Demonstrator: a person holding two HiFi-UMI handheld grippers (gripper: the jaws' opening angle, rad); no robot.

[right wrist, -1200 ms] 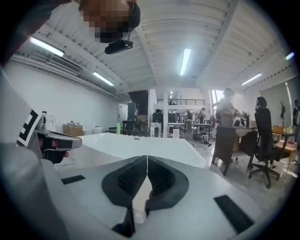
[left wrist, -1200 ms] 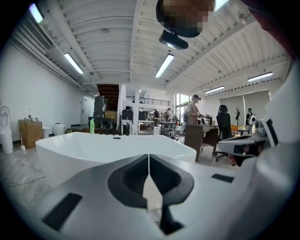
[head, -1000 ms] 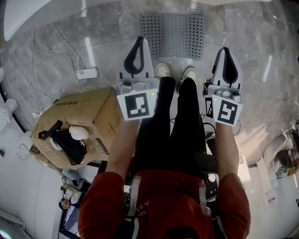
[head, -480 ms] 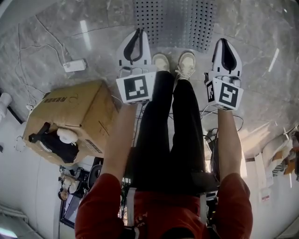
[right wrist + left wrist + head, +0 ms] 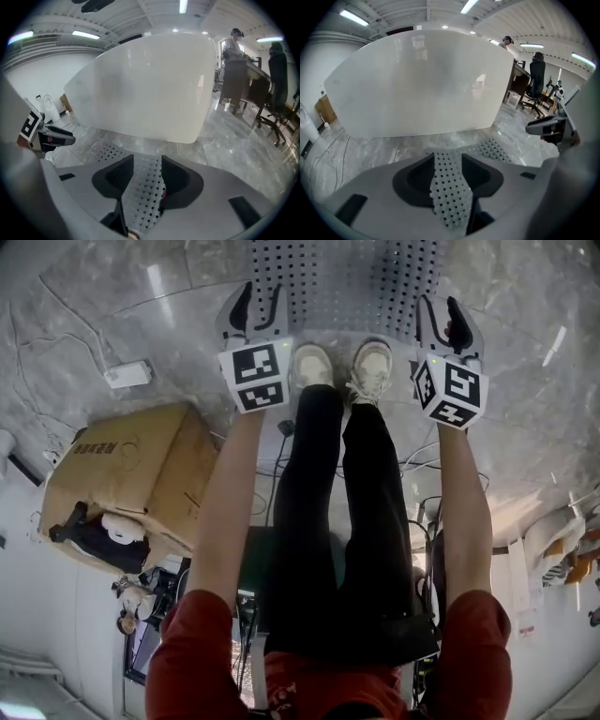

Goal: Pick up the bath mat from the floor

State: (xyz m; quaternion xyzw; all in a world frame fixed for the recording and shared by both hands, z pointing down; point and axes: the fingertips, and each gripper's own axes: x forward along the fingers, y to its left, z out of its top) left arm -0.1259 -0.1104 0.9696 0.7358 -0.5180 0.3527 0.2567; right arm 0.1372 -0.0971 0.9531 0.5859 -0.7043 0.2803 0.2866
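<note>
The grey perforated bath mat (image 5: 347, 282) lies flat on the marble floor in front of the person's shoes (image 5: 314, 362). My left gripper (image 5: 251, 307) is over the mat's near left corner and my right gripper (image 5: 446, 320) over its near right corner. Both pairs of jaws are opening. In the left gripper view the dotted mat (image 5: 497, 147) shows in the gap of the left gripper (image 5: 447, 176), with the pads not pressing on it. The right gripper view is alike: the mat (image 5: 107, 152) runs through the gap of the right gripper (image 5: 146, 180).
A white bathtub (image 5: 422, 84) stands just beyond the mat. To the left sit a cardboard box (image 5: 131, 465) and a white power strip (image 5: 127, 374) with cables. Office chairs (image 5: 536, 84) and a person at a desk (image 5: 233, 42) are farther off on the right.
Both grippers have moved forward from beside the shoes to the mat's near edge. Their jaws, shut before, now stand apart. The box has slid down the view.
</note>
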